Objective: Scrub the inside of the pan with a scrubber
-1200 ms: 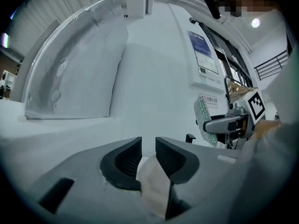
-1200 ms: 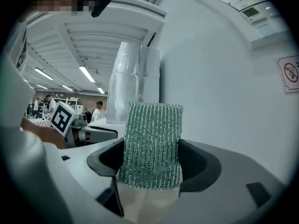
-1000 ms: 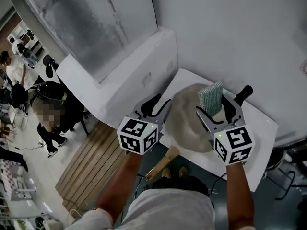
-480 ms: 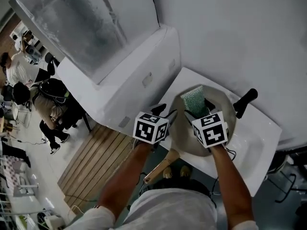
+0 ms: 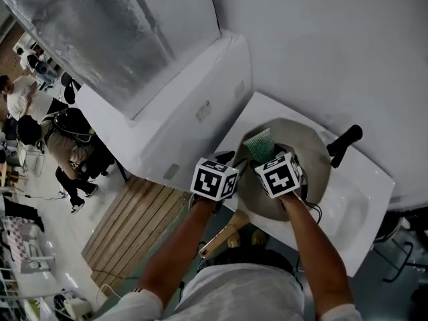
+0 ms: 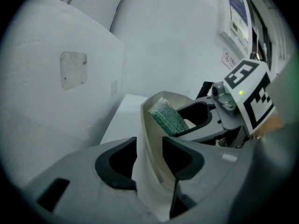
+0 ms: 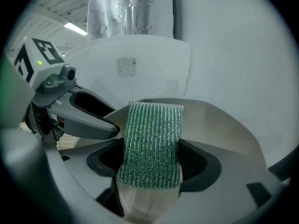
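Observation:
A beige pan (image 5: 311, 159) sits on the white counter (image 5: 361, 192), its wooden handle (image 5: 224, 231) sticking out past the near edge. My left gripper (image 5: 231, 159) is at the pan's left rim. In the left gripper view its jaws (image 6: 149, 148) straddle the pan's wall (image 6: 152, 125) and are closing, the dark pads against both sides of it. My right gripper (image 5: 264, 156) is shut on a green mesh scrubber (image 5: 259, 144), which stands upright over the pan's inside. The scrubber (image 7: 152, 139) fills the gap between the right gripper's (image 7: 150, 164) pads, with the pan (image 7: 219, 125) behind it.
A black handle (image 5: 344, 144) stands at the pan's far right. A big white box (image 5: 180, 105) adjoins the counter's left side, under a silvery panel (image 5: 100, 32). Below on the floor are wooden slats (image 5: 134, 226), and people (image 5: 73, 152) stand at far left.
Both grippers came in to the pan. The right one carried the scrubber left and down over the pan's inside. The left one moved right onto the pan's rim.

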